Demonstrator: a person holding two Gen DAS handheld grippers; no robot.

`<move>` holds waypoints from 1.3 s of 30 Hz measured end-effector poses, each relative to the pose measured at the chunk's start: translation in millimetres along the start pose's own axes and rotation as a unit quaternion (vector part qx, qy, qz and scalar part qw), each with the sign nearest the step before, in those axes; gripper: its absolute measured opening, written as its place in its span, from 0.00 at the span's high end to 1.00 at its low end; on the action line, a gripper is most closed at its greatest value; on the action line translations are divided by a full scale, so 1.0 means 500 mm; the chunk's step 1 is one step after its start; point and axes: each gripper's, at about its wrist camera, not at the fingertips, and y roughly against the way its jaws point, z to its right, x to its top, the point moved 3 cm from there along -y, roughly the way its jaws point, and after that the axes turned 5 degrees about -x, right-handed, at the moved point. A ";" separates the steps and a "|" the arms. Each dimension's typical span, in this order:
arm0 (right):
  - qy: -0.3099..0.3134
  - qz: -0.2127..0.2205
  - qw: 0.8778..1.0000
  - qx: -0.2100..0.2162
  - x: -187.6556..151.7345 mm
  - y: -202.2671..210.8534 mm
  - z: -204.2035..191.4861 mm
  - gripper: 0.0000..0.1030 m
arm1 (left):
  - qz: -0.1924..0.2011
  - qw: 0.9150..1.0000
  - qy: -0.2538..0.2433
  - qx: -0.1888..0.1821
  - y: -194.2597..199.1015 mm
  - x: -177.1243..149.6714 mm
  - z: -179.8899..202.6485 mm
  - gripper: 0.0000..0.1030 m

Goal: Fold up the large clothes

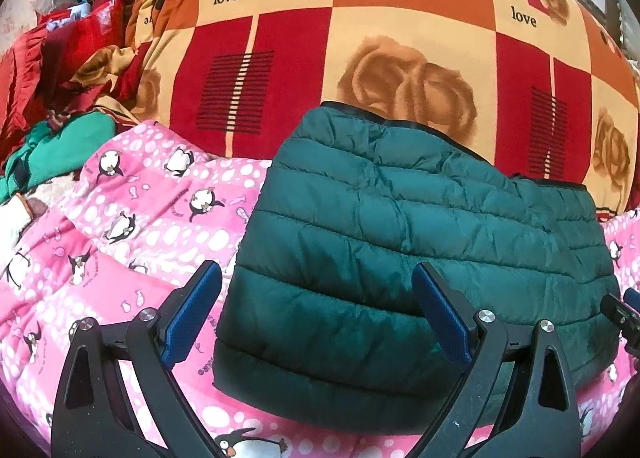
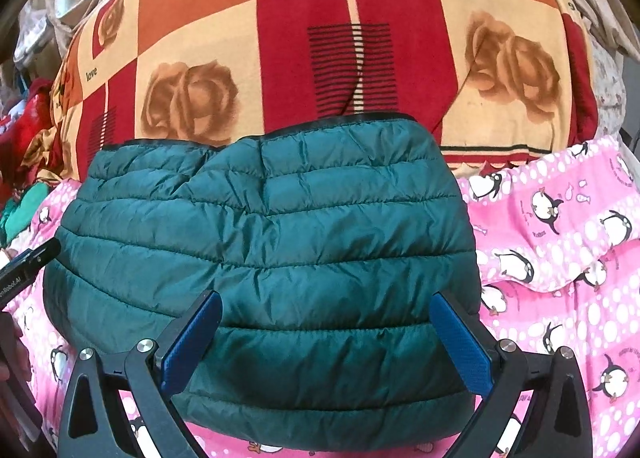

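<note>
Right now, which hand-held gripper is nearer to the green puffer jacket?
Right. The right hand-held gripper hangs open over the green puffer jacket's near edge; the left hand-held gripper straddles its left edge, partly over the pink blanket.

Left tongs [image 1: 316, 310]: black arms, blue pads, silver screws; right tongs [image 2: 326, 342] identical.

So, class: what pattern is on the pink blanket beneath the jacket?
Penguins and white dots on the pink blanket, clearest in the right wrist view.
</note>
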 end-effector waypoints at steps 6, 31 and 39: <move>-0.002 -0.002 1.000 -0.004 0.002 -0.003 0.005 0.00 | -0.005 1.000 0.004 0.002 -0.007 -0.004 -0.003 0.07; -0.020 -0.017 1.000 -0.007 -0.006 -0.029 0.029 0.00 | -0.011 1.000 0.002 0.007 -0.031 -0.015 -0.015 0.07; -0.016 -0.012 1.000 -0.017 -0.001 -0.030 0.037 0.00 | -0.014 1.000 0.003 0.004 -0.037 -0.012 -0.015 0.07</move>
